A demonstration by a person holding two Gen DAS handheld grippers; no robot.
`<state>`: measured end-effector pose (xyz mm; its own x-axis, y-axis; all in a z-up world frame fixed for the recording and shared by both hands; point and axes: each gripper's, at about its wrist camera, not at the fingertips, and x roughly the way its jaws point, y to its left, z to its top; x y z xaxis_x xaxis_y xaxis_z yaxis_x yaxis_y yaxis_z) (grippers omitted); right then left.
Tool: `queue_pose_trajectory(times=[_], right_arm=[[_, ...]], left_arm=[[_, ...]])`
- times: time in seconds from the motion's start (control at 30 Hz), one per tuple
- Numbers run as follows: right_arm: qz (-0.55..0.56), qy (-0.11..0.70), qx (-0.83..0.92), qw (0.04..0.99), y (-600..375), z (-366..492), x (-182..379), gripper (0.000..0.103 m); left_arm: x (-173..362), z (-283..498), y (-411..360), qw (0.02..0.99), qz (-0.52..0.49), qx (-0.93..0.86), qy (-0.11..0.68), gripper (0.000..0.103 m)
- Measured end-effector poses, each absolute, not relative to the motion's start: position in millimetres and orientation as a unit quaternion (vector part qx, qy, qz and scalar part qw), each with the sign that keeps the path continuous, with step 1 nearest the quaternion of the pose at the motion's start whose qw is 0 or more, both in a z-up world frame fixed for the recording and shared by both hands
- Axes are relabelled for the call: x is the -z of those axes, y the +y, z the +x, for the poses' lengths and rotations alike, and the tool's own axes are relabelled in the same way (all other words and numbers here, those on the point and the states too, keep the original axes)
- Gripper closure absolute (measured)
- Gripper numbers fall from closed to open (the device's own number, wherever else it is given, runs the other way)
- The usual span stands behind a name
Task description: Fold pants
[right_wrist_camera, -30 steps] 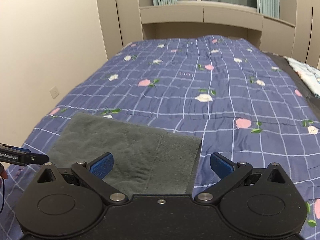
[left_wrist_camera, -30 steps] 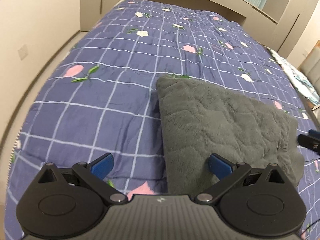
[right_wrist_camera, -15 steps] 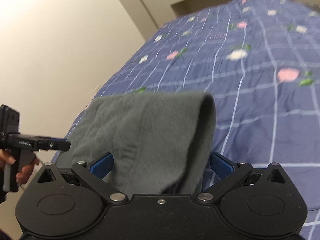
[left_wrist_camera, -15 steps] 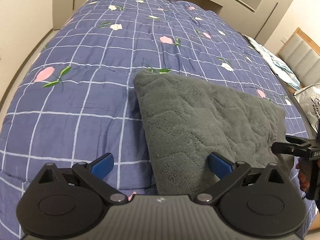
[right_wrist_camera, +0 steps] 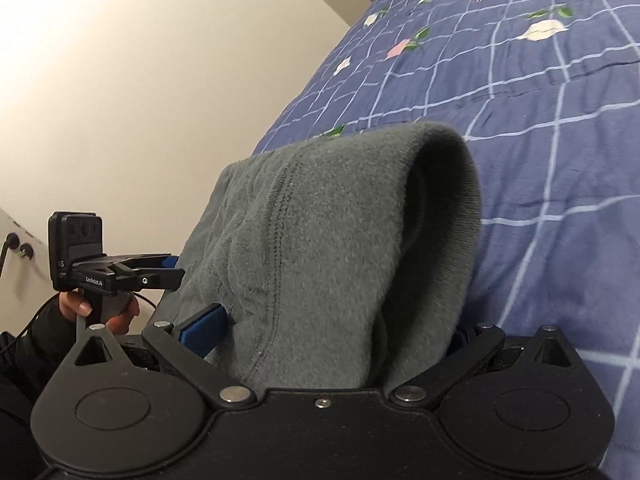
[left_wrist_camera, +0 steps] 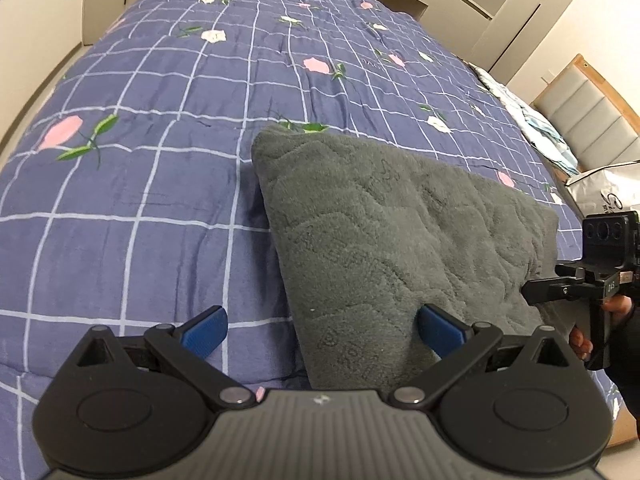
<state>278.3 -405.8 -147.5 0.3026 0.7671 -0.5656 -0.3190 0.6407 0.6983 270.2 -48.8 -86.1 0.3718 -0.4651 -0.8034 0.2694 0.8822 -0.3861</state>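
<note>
Grey fleece pants [left_wrist_camera: 392, 248], folded into a thick pad, lying on the near part of a blue checked quilt [left_wrist_camera: 160, 184] with pink and white flowers. In the left wrist view, left edge of the pad running straight from its far corner down to the near edge of the bed, passing between the two blue pads; far corner rounded and just short of a green leaf print. Wide stretch of bare quilt to the left of that edge and across the whole far half of the bed. Beige wall [right_wrist_camera: 140, 80] close along the left side of the bed; cupboards beyond the far end; padded headboard [left_wrist_camera: 588, 120] and a white bag [left_wrist_camera: 600, 188] off to the right.

Left gripper [left_wrist_camera: 320, 328] low over the near edge, level, aimed along the bed; jaws spread wide, left pad over quilt, right pad over fleece, nothing clamped. From the right wrist view, seen side-on at the left, gripped from below by a hand [right_wrist_camera: 96, 308] in a dark sleeve.

Right gripper [right_wrist_camera: 332, 332] tilted and pushed in against the right end of the pad, where the fabric bulges up in a rounded fold with a seam [right_wrist_camera: 280, 220] down its face. Jaws spread wide; fleece filling the gap between them and covering the right pad; left pad bare beside the cloth. Not pinched shut on the fabric. From the left wrist view, visible at the right edge, tip touching the pad's right side.
</note>
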Motion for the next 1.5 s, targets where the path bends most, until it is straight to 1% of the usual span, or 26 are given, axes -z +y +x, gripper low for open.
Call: queue_pose_trajectory(times=[0.8,1.03,1.3,1.5], right_arm=[[0.273,0.45,-0.34,0.78,-414.5,264.5,149.1,0.0],[0.262,0.443,-0.322,0.794,-408.0,260.2,147.0,0.0],[0.233,0.471,-0.277,0.805,-392.2,259.6,135.9,0.0],[0.222,0.475,-0.266,0.809,-387.9,259.7,135.1,0.0]], left_arm=[[105.7,282.5,-66.0,0.798,-0.131,0.248,0.533,0.0],[105.4,282.6,-78.0,0.796,-0.13,0.249,0.537,0.0],[107.9,280.2,-80.5,0.801,-0.136,0.235,0.533,0.0],[106.4,280.3,-84.7,0.805,-0.133,0.227,0.532,0.0]])
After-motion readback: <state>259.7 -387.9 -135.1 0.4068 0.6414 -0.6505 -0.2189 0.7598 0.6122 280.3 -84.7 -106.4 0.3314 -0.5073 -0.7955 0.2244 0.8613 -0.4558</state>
